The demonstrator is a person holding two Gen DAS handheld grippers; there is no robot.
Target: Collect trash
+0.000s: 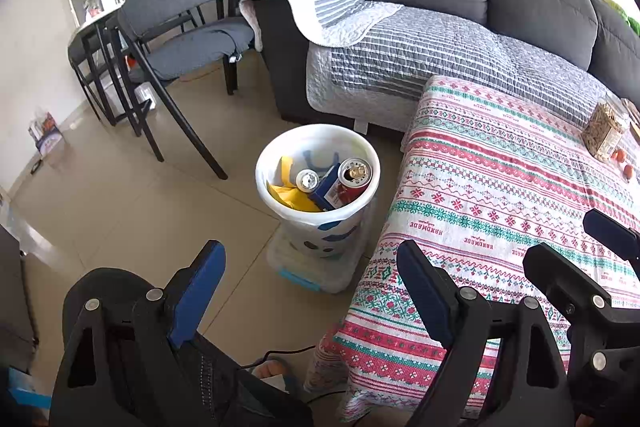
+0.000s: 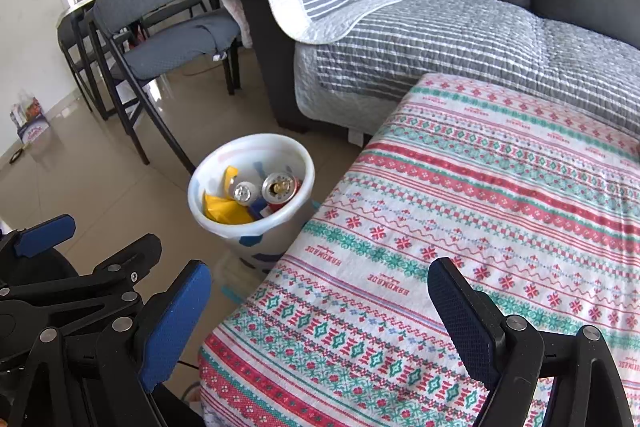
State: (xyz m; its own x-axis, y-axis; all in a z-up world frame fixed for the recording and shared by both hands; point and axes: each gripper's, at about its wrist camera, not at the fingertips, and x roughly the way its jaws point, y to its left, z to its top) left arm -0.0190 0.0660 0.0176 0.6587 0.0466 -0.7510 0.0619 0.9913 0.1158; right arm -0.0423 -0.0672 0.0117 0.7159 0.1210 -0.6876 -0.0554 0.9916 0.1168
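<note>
Open, empty right tool (image 2: 320, 311) over patterned tablecloth (image 2: 500, 207), near filled bin (image 2: 200, 187).

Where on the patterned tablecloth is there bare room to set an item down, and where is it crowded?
Free: the wide stretch of the red, green and white patterned tablecloth, from the edge by the white plastic bin to the striped grey sofa quilt. Crowded: the far right corner in the left wrist view, where a clear jar of snacks and small orange fruits sit.
</note>
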